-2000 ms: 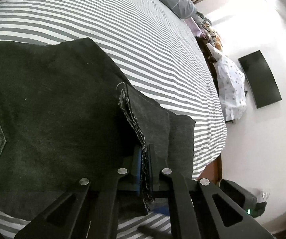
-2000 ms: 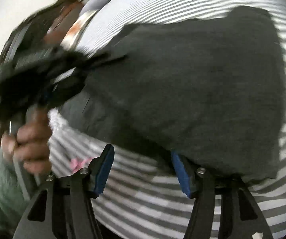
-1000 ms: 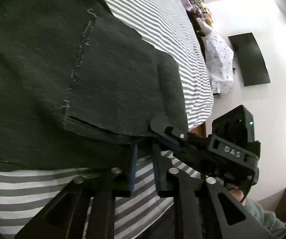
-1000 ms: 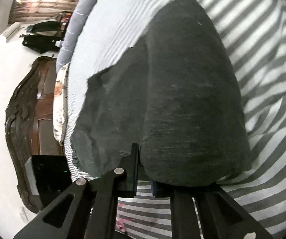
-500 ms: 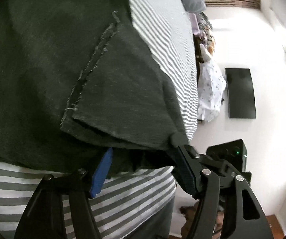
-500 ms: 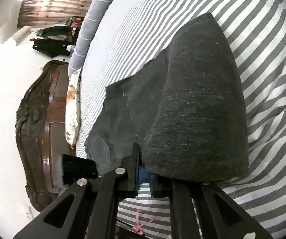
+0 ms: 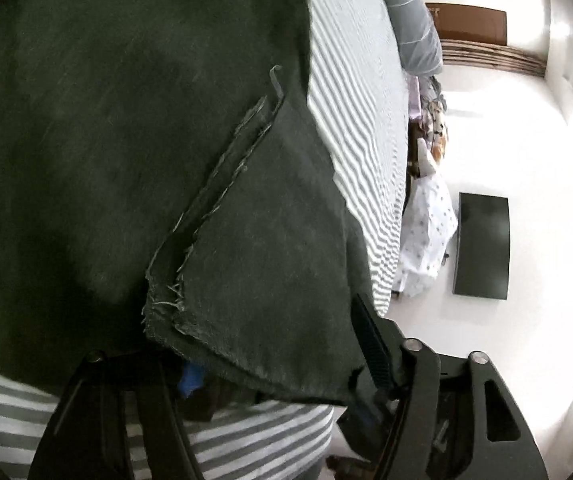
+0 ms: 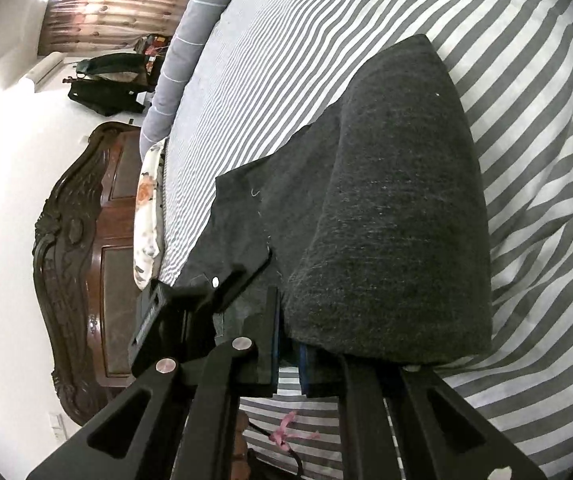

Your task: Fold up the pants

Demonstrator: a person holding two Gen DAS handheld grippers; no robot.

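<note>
We carry two black grippers with triangular cut-outs. The left gripper and right gripper show silver screws. Blue pads line the fingers.

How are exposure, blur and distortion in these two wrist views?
Left wrist view: the white wall is blown out, the dark pants underexposed with little texture, slight softness, strong fisheye bending of the striped bedsheet. Right wrist view: sharper, evenly lit, fabric weave readable; stripes curve toward the edges and the frame corners are vignetted black.

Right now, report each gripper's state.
Left gripper: open, jaws just been closing; dark grey denim pants hem between them.
Right gripper: shut on the pants' folded edge.
</note>
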